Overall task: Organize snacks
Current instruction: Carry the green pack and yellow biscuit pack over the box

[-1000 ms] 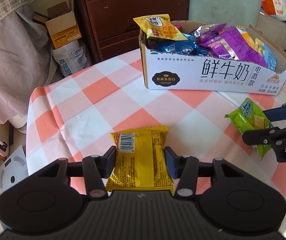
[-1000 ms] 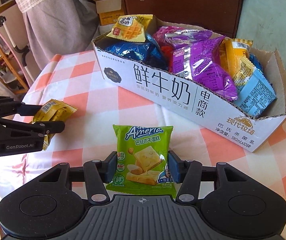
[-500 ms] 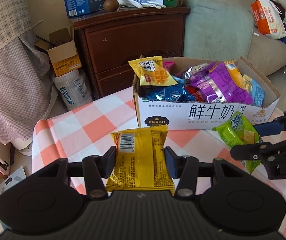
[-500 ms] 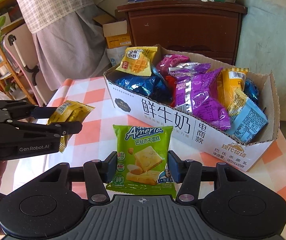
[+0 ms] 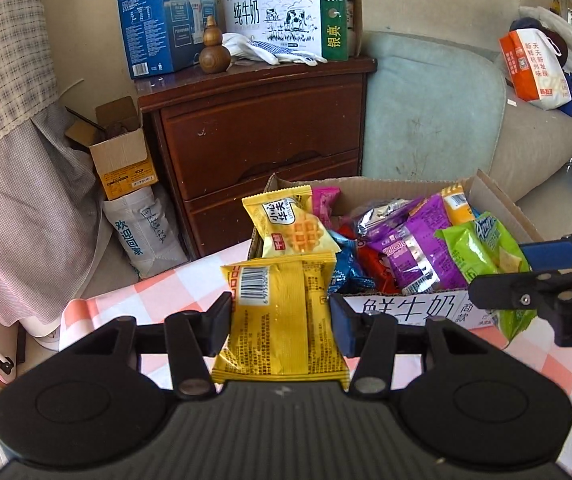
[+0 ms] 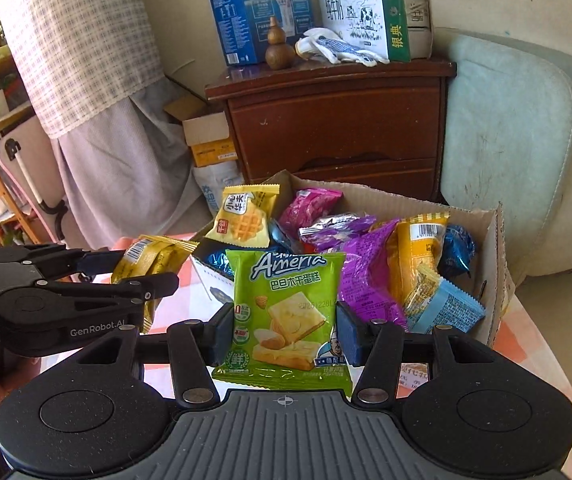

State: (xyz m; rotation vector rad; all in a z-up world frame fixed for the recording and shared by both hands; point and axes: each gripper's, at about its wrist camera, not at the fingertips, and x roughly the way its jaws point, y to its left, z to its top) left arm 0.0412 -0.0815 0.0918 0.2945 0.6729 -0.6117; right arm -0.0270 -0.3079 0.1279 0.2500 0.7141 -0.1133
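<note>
Behind the table [image 5: 133,300] with its orange-and-white checked cloth stands a dark wooden cabinet [image 5: 261,128], topped with a blue carton [image 5: 165,20], a white milk carton [image 5: 286,12], a wooden gourd [image 5: 213,48] and a pair of gloves [image 5: 281,52]; a pale green cushion [image 5: 430,112] leans beside it. On the table sits an open cardboard box [image 6: 494,248] crammed with snack packets — purple, blue, orange, and a yellow waffle packet [image 5: 290,228] poking up at its near-left corner.

The left hand-held gripper [image 5: 279,320] is clamped on a yellow snack packet [image 5: 281,320], barcode side facing the camera, held in the air just in front of the box's left end. The right hand-held gripper [image 6: 283,336] is clamped on a green Ameria cake packet [image 6: 286,320], printed face toward the camera, held upright in front of the box's long side. From the left wrist view that green packet shows over the box's right part — the two held packets sit side by side, apart.
</note>
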